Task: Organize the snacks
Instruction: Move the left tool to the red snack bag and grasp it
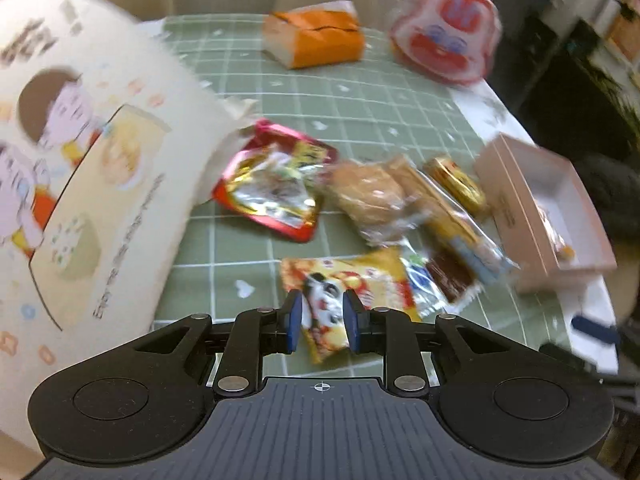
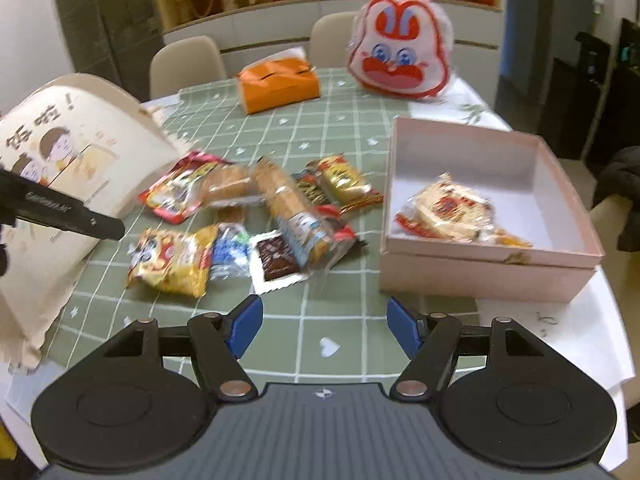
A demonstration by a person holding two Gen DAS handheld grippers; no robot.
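Note:
Several snack packets lie in a heap on the green checked tablecloth (image 2: 312, 332). A yellow panda packet (image 1: 344, 292) lies nearest my left gripper (image 1: 319, 320), whose jaws stand narrowly open above it without touching; it also shows in the right wrist view (image 2: 172, 258). A red foil packet (image 1: 268, 188), a bun (image 1: 368, 196) and a long biscuit pack (image 2: 292, 208) lie behind. An open pink box (image 2: 480, 268) on the right holds one snack packet (image 2: 444, 210). My right gripper (image 2: 324, 328) is open and empty over the cloth, in front of the heap.
A large cream paper bag with cartoon print (image 2: 60, 168) lies on its side at the left. An orange tissue pack (image 2: 278, 84) and a red-and-white rabbit bag (image 2: 400, 48) stand at the far end. Chairs (image 2: 184, 64) stand behind the table.

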